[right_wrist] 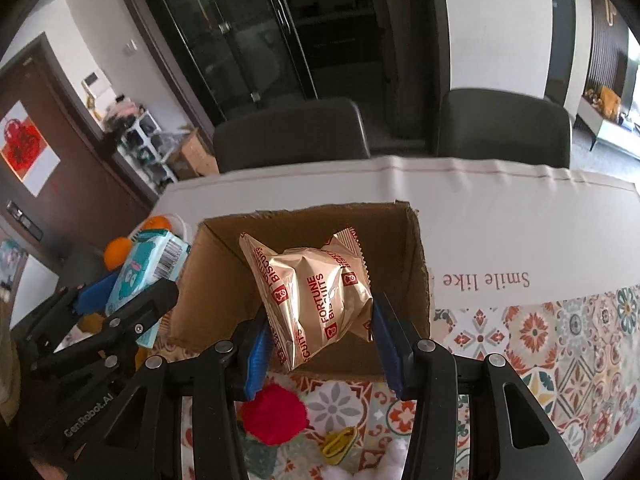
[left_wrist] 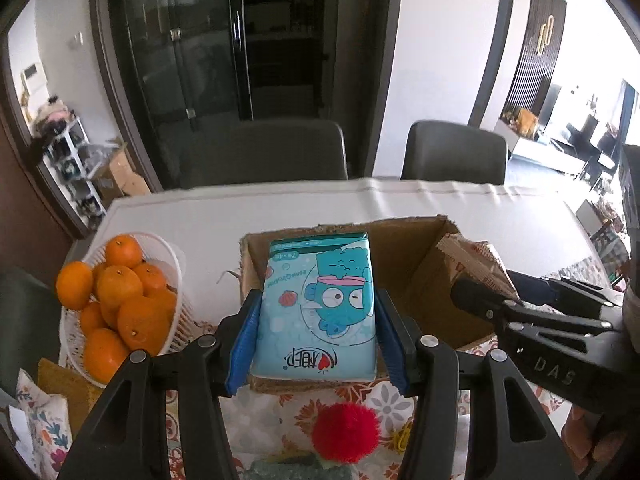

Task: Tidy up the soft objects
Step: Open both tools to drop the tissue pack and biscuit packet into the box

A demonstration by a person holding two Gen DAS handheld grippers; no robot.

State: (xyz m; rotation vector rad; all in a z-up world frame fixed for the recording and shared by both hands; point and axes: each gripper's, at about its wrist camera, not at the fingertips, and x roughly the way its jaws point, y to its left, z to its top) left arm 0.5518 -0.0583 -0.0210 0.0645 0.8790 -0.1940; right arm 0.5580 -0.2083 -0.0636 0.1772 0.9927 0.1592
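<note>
Step in hand, by judgement: loading cardboard box [right_wrist: 416, 272]
Left hand-held gripper [left_wrist: 316, 332] clamped on blue tissue pack [left_wrist: 320, 304], above box's left half
Right hand-held gripper [right_wrist: 320, 344] clamped on Fortune Biscuits bag [right_wrist: 316, 292], over box opening
Next: lower both inside box, then part fingers

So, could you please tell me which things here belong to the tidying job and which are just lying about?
Job: tissue pack in left gripper; biscuit bag in right gripper; cardboard box; red pompom.

Lying about: basket of oranges; chairs.
</note>
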